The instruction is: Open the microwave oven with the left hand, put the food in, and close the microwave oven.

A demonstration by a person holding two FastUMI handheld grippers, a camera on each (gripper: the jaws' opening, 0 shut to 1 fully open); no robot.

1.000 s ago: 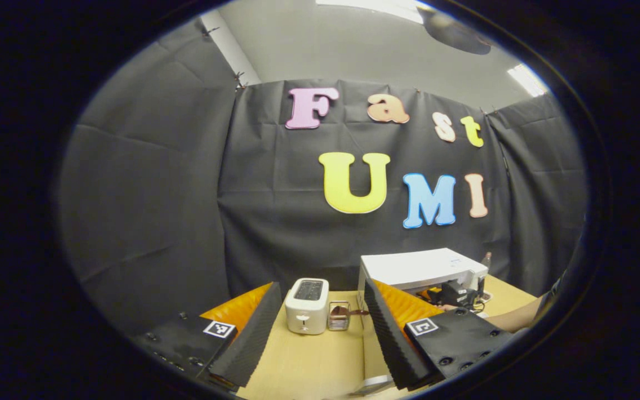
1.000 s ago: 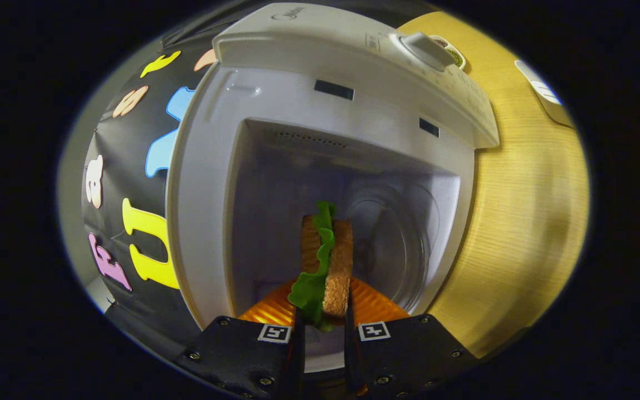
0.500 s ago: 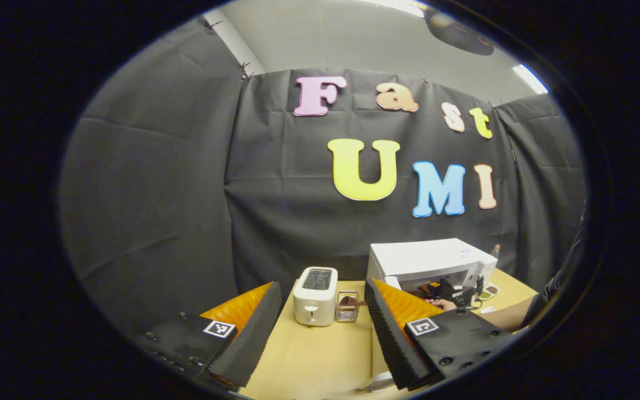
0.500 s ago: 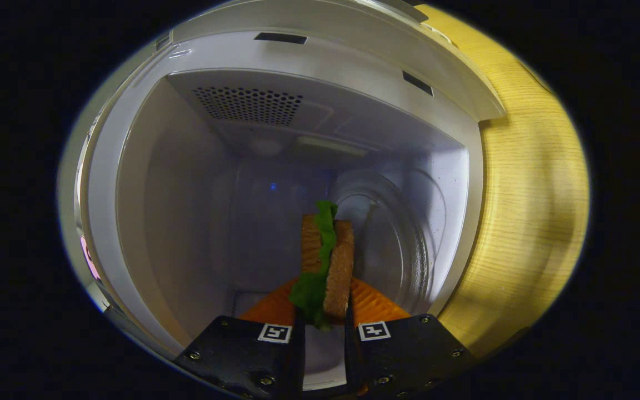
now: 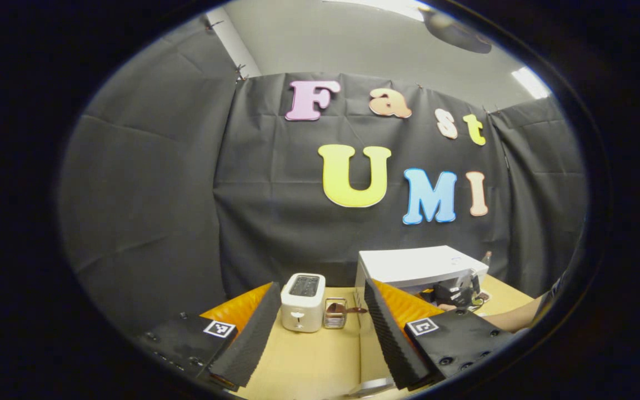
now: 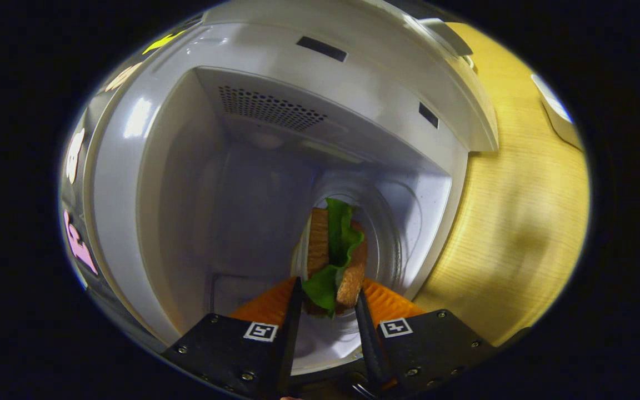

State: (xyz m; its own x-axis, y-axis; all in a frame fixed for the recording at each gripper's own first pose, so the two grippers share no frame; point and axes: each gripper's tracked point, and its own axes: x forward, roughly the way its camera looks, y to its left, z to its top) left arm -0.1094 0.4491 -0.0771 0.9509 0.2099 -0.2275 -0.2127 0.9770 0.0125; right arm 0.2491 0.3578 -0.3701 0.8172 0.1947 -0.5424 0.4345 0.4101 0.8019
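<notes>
Your right gripper reaches into the open microwave, whose white cavity surrounds it on every side in the right gripper view. Between its 2 fingers sits the sandwich, 2 slices of brown bread with a green lettuce leaf between them, standing on edge over the round glass turntable. The fingers flank the near end of the sandwich at a narrow spread, but you cannot tell from this view whether both pads press on it or have just let go. A perforated vent patch shows on the cavity's ceiling, and the wooden table runs along the right of the oven. Your left gripper hangs over the table with its fingers spread wide and nothing between them. Ahead of it in the left gripper view stand a white toaster and, just beside it, a small metal rack. Farther right is the white microwave, and at its front you can see the other gripper with your hand and forearm behind it.
</notes>
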